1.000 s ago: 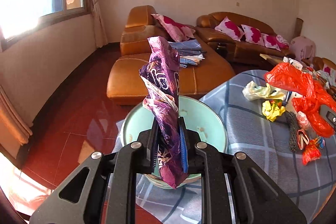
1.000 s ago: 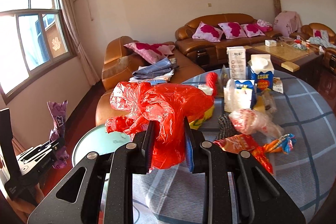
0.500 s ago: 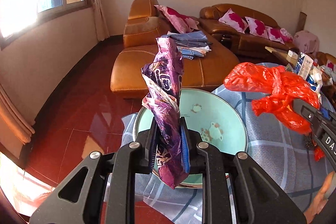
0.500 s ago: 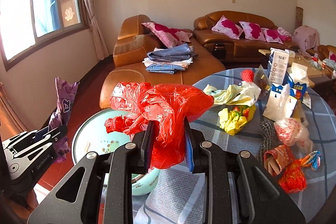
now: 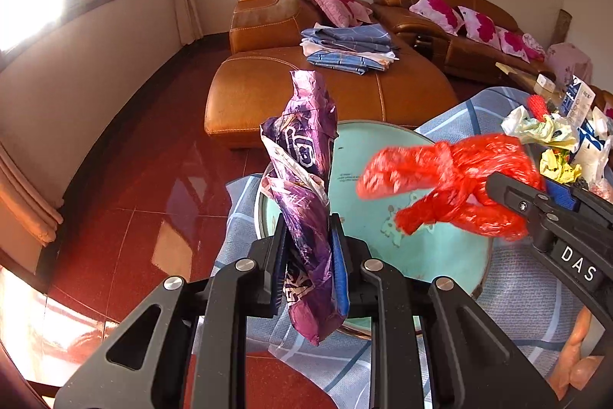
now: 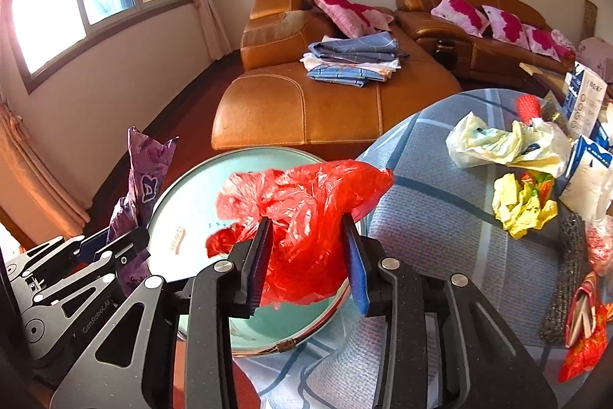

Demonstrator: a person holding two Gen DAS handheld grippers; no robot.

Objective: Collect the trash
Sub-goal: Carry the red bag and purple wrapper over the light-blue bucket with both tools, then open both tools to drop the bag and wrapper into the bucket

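My left gripper (image 5: 308, 267) is shut on a crumpled purple snack wrapper (image 5: 302, 186) and holds it upright at the near left rim of a pale green basin (image 5: 421, 255). My right gripper (image 6: 306, 255) has its jaws parted wide, and a red plastic bag (image 6: 302, 209) still sits between them, over the basin (image 6: 184, 217). In the left wrist view the red bag (image 5: 448, 183) hangs above the basin's middle. The purple wrapper also shows in the right wrist view (image 6: 145, 179), held at the basin's left.
The basin stands at the edge of a round table with a blue checked cloth (image 6: 440, 236). More trash lies on the right: pale yellow bags (image 6: 505, 144), a yellow wrapper (image 6: 525, 206), cartons (image 6: 586, 102), red wrappers (image 6: 586, 344). An orange sofa (image 6: 325, 102) stands beyond.
Both grippers have moved in over the basin. The right gripper's jaws have spread apart around the red bag, which was pinched tight before.
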